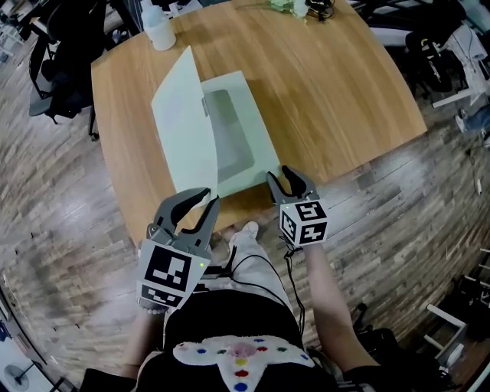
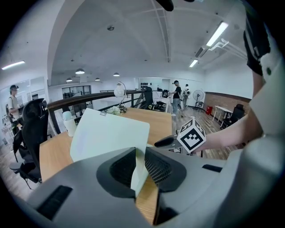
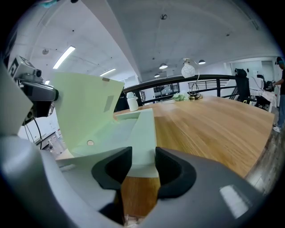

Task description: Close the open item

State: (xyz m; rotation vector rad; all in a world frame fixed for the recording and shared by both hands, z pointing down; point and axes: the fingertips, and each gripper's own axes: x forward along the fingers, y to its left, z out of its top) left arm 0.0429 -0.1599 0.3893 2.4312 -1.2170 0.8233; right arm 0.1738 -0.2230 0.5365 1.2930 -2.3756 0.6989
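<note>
A pale green flat box (image 1: 243, 142) lies open on the wooden table (image 1: 337, 92), its lid (image 1: 184, 130) standing up along the left side. My left gripper (image 1: 207, 197) is at the lid's near corner. In the left gripper view the lid (image 2: 109, 136) runs down between the pads, which pinch its edge at the left gripper (image 2: 140, 167). My right gripper (image 1: 279, 176) sits at the box's near right corner. In the right gripper view the box's front rim (image 3: 142, 151) lies between the spread jaws of the right gripper (image 3: 143, 167), with gaps on both sides.
A white bottle (image 1: 158, 31) stands at the table's far left corner, and small items (image 1: 302, 8) sit at the far edge. A black office chair (image 1: 61, 53) is left of the table. The near table edge (image 1: 230, 207) runs just under both grippers. People (image 2: 178, 95) stand far behind.
</note>
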